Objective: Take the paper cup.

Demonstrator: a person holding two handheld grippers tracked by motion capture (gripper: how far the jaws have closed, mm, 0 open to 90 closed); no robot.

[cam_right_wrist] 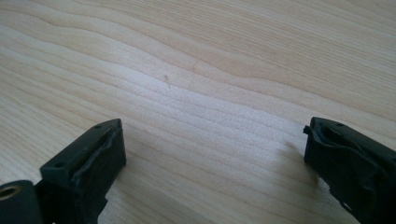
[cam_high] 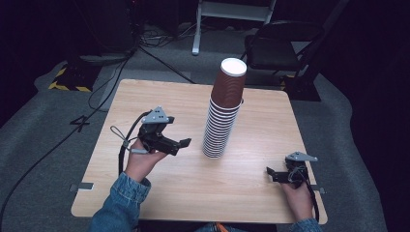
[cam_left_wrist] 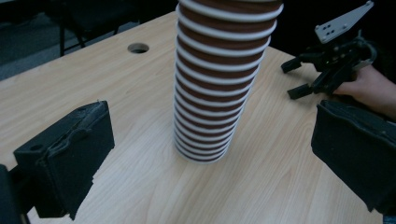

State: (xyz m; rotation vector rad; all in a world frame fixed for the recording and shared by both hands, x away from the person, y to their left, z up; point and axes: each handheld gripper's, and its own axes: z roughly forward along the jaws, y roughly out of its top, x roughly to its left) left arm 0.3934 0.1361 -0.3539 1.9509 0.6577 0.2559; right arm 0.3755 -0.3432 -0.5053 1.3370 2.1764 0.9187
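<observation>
Wooden table under dim light: I am holding two open grippers beside a tall stack of paper cups.

I am keeping the left gripper at centre left of the high view, raised off the wood, its jaws standing wide apart with nothing between them and pointing toward the stack, which is standing upright at the middle of the frame, near but not touching. I am resting the right gripper low at lower right, jaws spread over bare wood, well apart from the cups. Beyond the table's far edge, a dark chair is sitting at upper right.
</observation>
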